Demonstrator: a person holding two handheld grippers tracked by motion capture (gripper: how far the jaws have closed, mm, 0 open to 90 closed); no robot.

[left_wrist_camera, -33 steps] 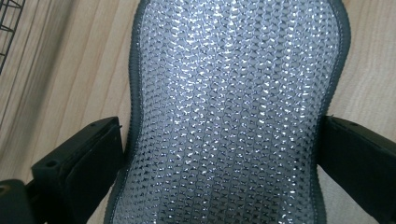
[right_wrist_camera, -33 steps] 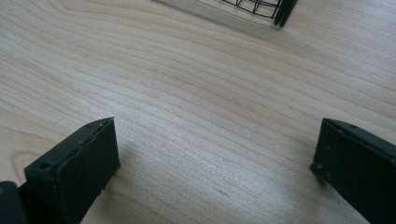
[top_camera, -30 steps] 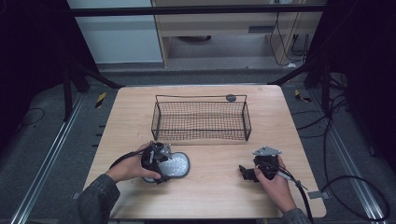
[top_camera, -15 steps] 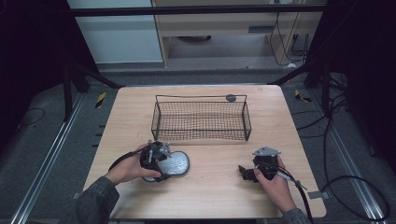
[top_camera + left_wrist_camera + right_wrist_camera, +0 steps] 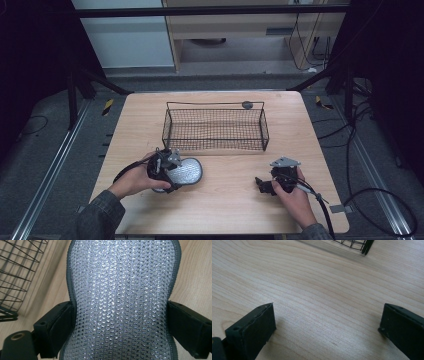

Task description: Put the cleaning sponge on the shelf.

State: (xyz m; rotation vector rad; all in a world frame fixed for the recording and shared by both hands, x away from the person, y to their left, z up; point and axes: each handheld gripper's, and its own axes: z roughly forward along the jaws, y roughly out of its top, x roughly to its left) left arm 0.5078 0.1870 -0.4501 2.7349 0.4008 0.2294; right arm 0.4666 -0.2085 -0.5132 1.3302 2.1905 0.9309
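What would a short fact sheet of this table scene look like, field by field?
Held thing: silvery mesh insole, narrow waist between the jaws
Left gripper: shut on the insole's edges
Right gripper: jaws wide apart, nothing between them, low over the wood
Wire basket: black, beyond the insole, nothing visible inside
Table: light wood
Small dark disc: behind the basket's far rim

No text, label, brand, number or sign can be read anywhere in these pictures.
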